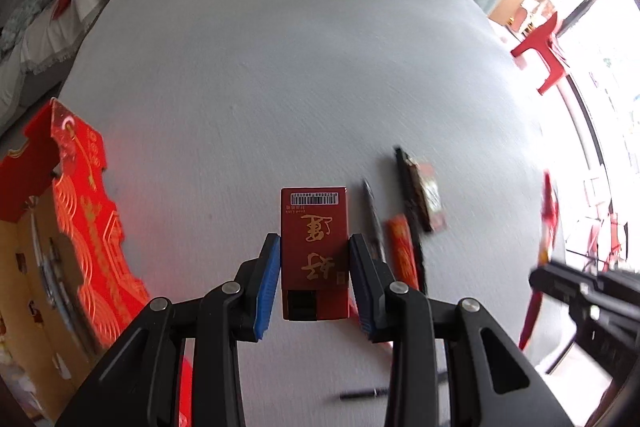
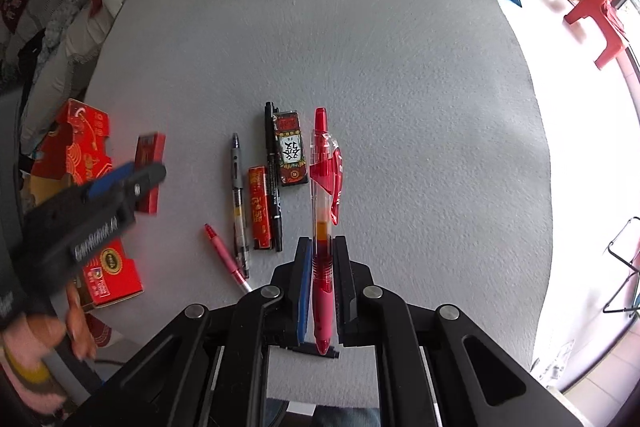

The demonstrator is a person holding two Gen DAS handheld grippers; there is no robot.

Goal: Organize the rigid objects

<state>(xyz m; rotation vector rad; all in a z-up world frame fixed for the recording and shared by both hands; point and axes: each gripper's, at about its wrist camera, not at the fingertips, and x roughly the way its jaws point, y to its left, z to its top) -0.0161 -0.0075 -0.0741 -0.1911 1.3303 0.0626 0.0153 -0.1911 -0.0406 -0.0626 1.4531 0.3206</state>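
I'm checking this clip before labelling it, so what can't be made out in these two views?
- Left wrist view: pens and small boxes beside the red box are motion-blurred, print unreadable.
- Left wrist view: open carton, cut off by the left edge.
- Right wrist view: red pen, its tip hidden between the right gripper fingers.

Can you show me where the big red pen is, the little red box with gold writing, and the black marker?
red pen (image 2: 320, 163): right wrist view, clear barrel.
red box (image 1: 314, 251): left wrist view, gold-lettered face.
black marker (image 2: 273, 179): right wrist view, mid-barrel.
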